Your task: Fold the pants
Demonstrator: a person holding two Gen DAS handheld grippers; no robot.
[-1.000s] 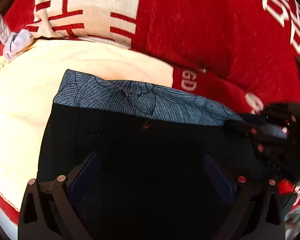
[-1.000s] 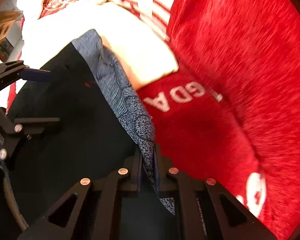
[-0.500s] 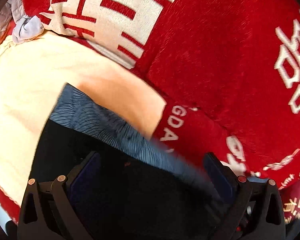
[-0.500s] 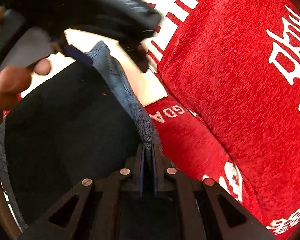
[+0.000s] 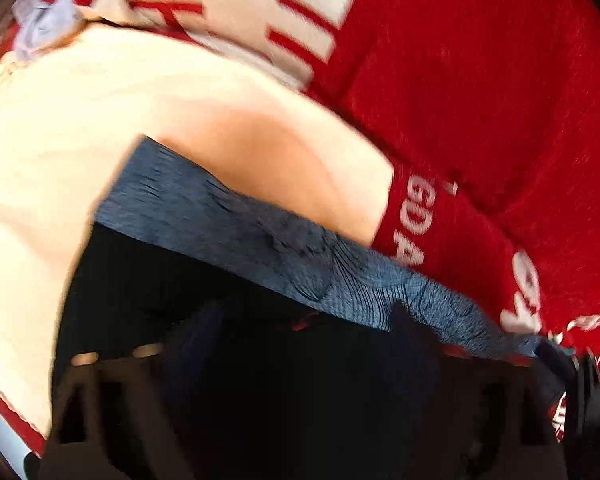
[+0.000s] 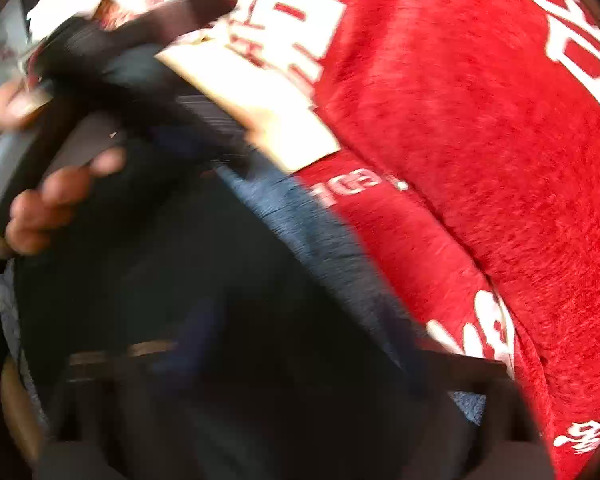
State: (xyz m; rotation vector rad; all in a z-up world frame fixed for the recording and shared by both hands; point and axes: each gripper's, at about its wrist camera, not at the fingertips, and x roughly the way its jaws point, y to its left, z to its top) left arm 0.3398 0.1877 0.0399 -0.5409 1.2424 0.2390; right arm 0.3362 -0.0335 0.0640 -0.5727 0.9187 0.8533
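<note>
Black pants (image 5: pixel 228 300) with a blue patterned waistband (image 5: pixel 260 236) are lying on the red blanket (image 5: pixel 480 100). Right gripper (image 6: pixel 292 360) jaws are being opened, waistband loose between them. Left gripper (image 5: pixel 300 344) jaws are standing wide. Fabric is judged light, limp, non-slippery; the waistband corners are being favoured for gripping.

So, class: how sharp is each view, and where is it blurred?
Left wrist view: motion-blurred, pants near black, patterned waistband smeared. Right wrist view: blurrier, the hand and red blanket streaked; both bend at the fisheye rim.
</note>
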